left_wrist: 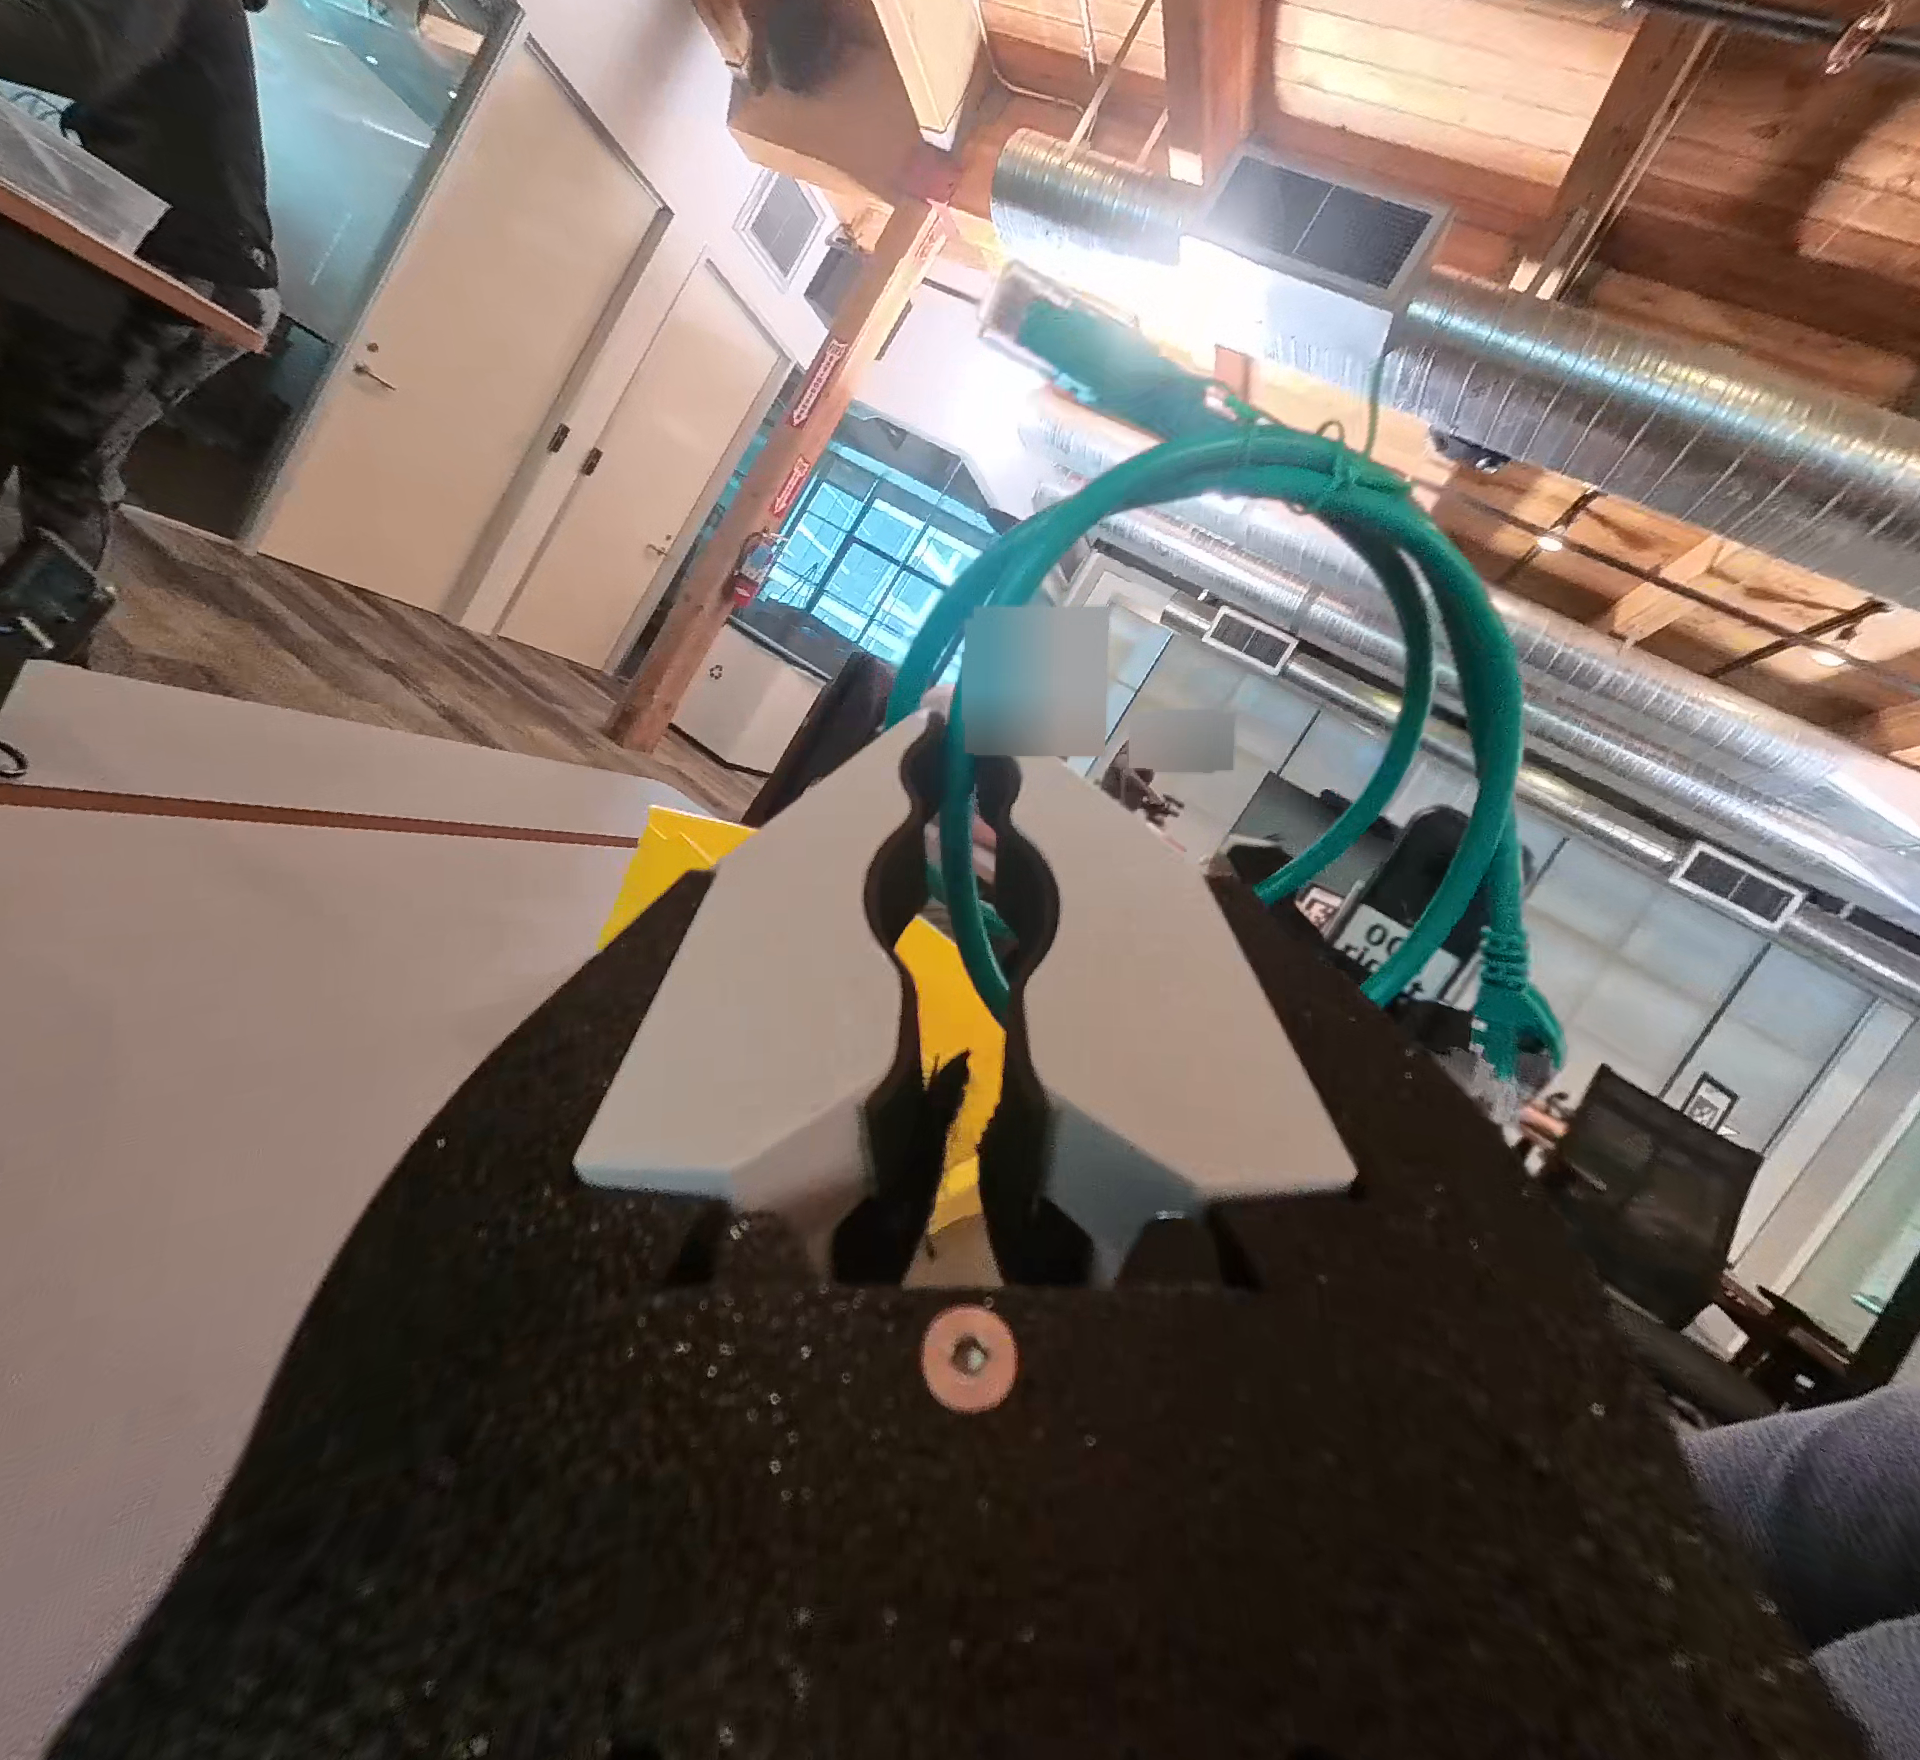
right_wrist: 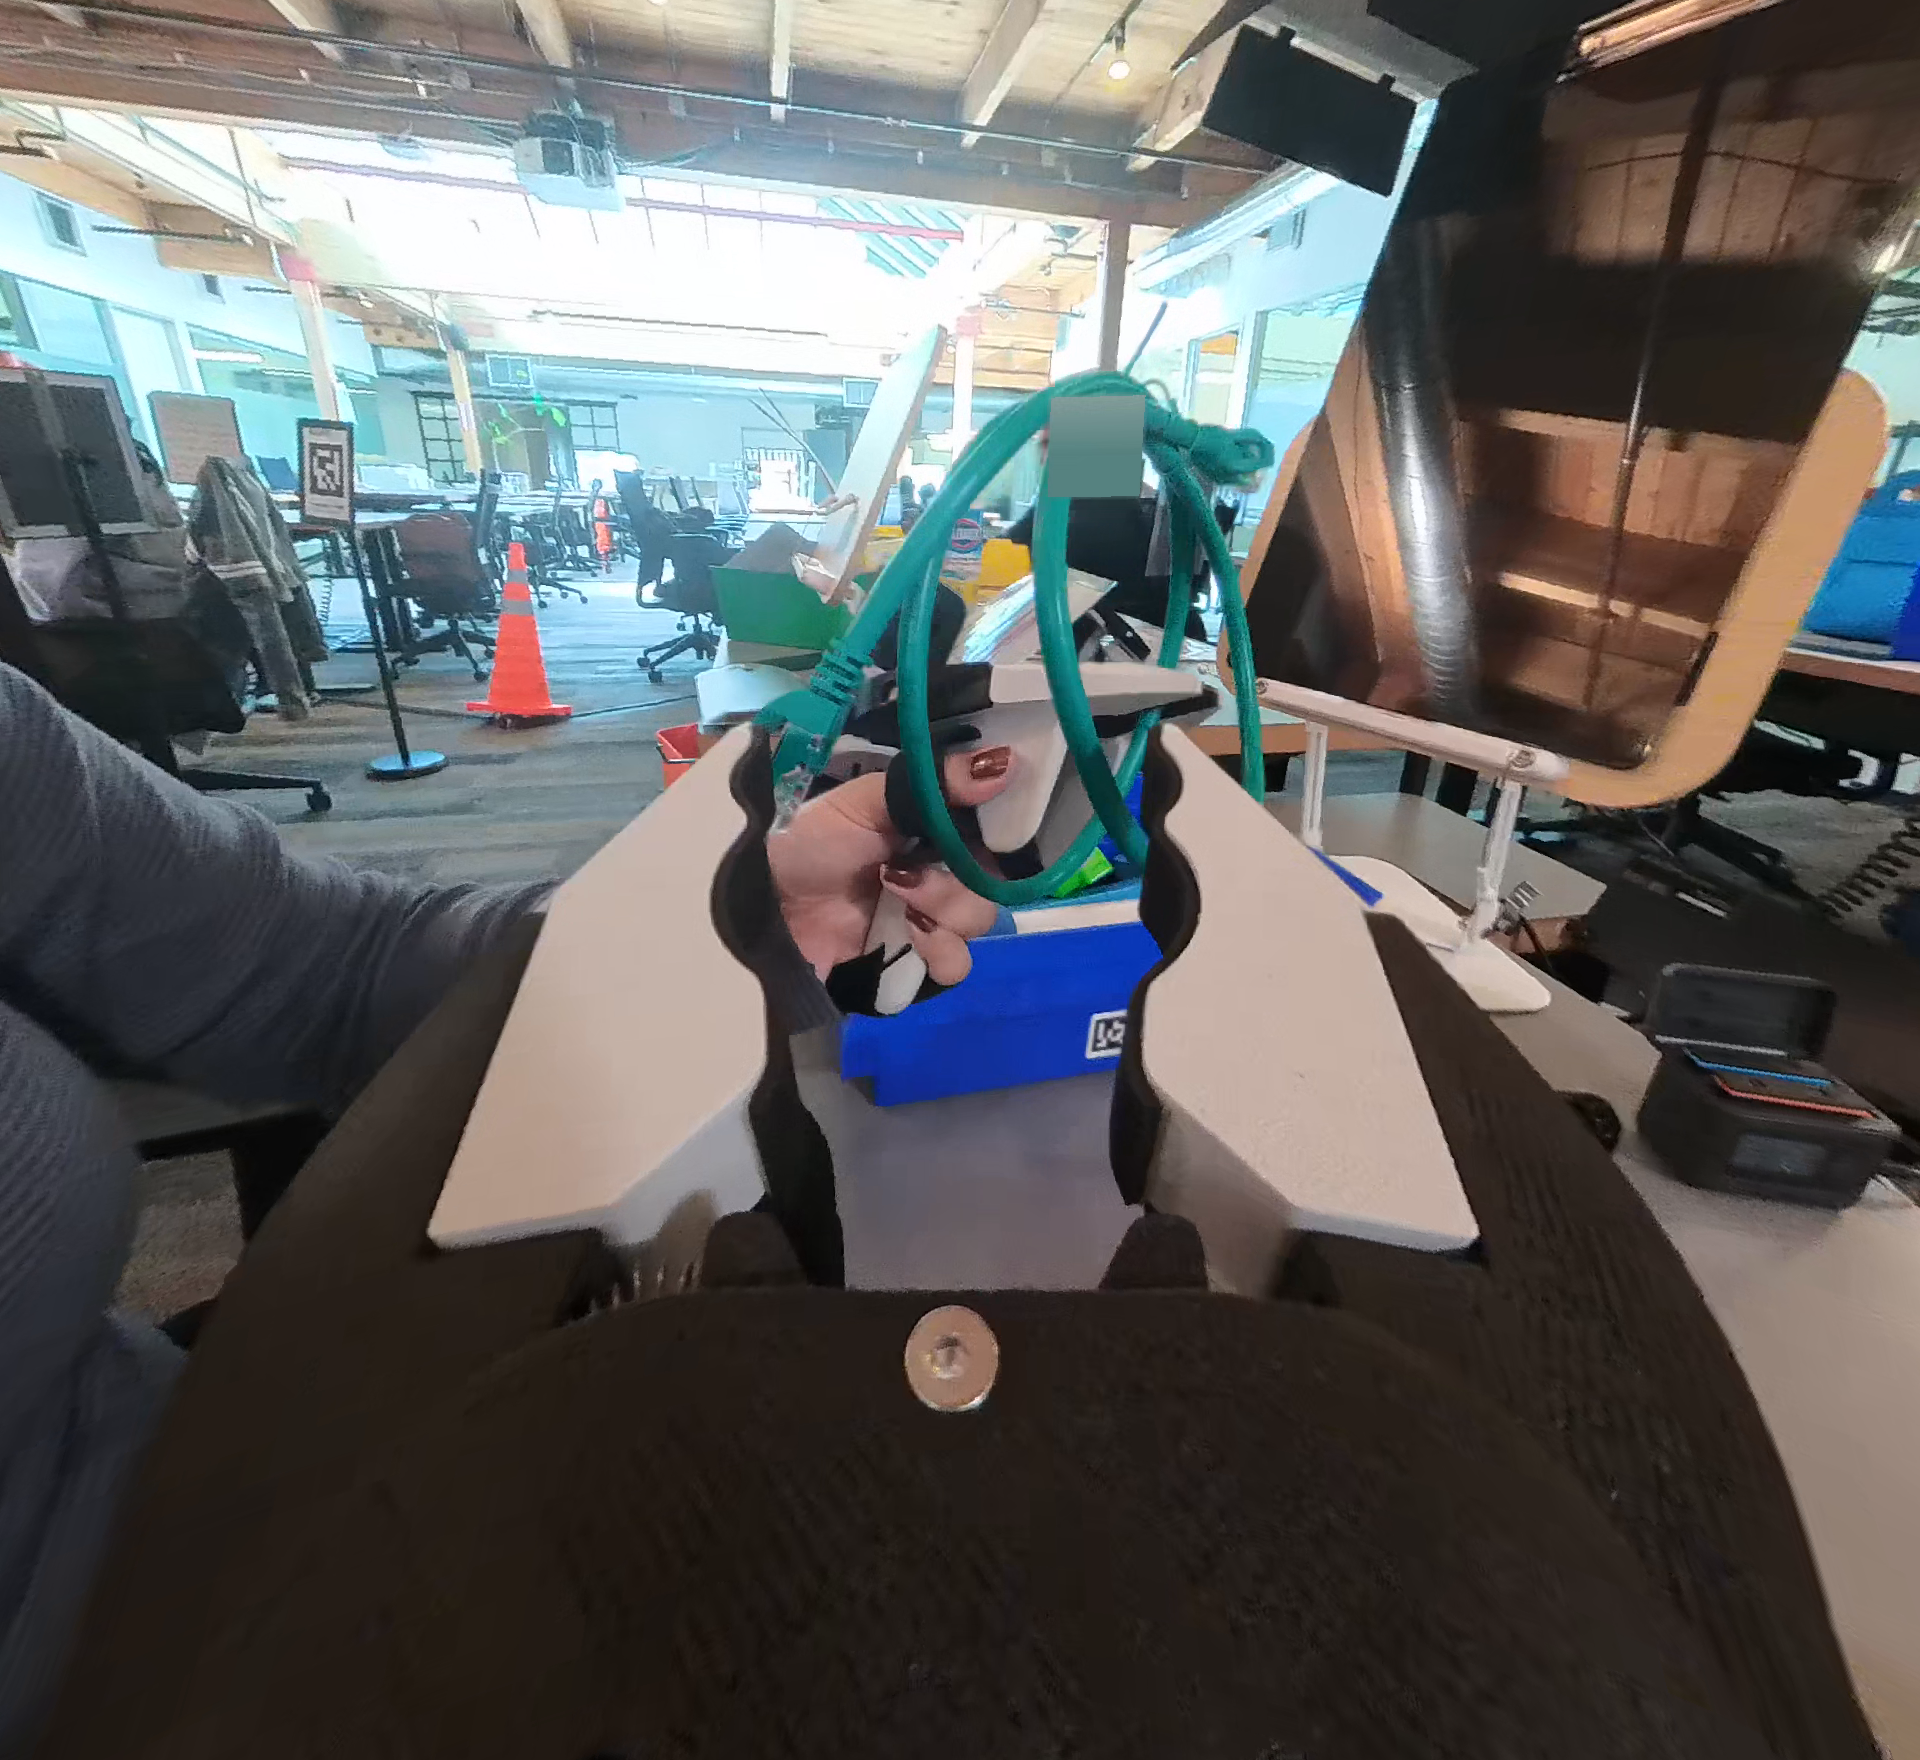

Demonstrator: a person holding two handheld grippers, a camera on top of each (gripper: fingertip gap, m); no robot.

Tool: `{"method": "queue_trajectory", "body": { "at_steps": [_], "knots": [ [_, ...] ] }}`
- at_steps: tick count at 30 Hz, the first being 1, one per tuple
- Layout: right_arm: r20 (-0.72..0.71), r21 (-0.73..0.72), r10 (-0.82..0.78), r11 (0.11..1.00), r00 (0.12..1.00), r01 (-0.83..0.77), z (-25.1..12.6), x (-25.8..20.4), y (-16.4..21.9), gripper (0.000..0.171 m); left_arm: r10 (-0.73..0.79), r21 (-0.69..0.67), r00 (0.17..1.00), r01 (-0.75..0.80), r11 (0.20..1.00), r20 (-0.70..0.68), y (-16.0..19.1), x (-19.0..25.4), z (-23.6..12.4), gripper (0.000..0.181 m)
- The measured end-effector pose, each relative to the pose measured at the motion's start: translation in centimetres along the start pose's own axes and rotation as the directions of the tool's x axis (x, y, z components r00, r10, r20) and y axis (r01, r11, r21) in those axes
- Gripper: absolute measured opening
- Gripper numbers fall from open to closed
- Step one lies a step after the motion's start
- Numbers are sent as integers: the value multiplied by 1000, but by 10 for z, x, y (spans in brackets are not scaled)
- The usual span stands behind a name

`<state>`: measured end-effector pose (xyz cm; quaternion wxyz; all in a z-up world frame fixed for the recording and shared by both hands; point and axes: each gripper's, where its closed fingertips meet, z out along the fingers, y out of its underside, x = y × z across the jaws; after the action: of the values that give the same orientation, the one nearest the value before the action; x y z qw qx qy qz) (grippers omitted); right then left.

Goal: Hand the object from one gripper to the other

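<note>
Left wrist view first: the left gripper (left_wrist: 961, 775) is seen clamped down on a coiled green network cable (left_wrist: 1455, 630), jaws nearly together with a strand pinched between the black pads near the tips. The rest of the coil is held up in the air past the fingers, one clear-ended plug (left_wrist: 1023, 308) sticking out top left and the other plug (left_wrist: 1507, 1014) dangling lower right. A yellow bin (left_wrist: 686, 853) is peeked at behind the fingers, sitting on a white table (left_wrist: 260, 983). The right gripper can't really be made out here.

Right wrist view: the right gripper (right_wrist: 956, 775) is shown with jaws spread wide and nothing in them. The cable (right_wrist: 920, 671) is framed right in the gap but farther off, gripped by the other tool, which is held by a hand (right_wrist: 873, 863). A blue bin (right_wrist: 997, 1014) is seen below it on the table, and an orange cone (right_wrist: 516, 635) way back on the floor.

So progress-wise, roughly halfway would be guessed: the cable is picked up and presented, and the receiving jaws are opened and lined up. Left to do: the right fingers need to be moved in around a strand, closed, and then the left grip let go. Whether the right tips are already around the loop can't be told for sure.
</note>
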<state>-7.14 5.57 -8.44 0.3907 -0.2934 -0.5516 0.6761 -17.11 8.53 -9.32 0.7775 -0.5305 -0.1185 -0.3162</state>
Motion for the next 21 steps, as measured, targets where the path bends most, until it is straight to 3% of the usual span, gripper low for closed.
{"method": "queue_trajectory", "body": {
  "at_steps": [3,12,17,21],
  "knots": [
    [20,9,34,999,999,-34,-2,0,-3,67,22,-17,1000,-22,1000,-19,4,5,2,2],
    [171,10,106,994,980,-109,-8,-19,-11,26,-36,-128,986,15,992,-165,26,20,10,2],
    [103,-26,37,999,994,-34,-8,-13,-9,14,-65,-196,987,36,980,-144,39,12,13,3],
    [13,-36,-9,999,1000,9,-10,-1,-10,13,21,-220,996,-40,975,-86,40,3,12,5]
  ]
}}
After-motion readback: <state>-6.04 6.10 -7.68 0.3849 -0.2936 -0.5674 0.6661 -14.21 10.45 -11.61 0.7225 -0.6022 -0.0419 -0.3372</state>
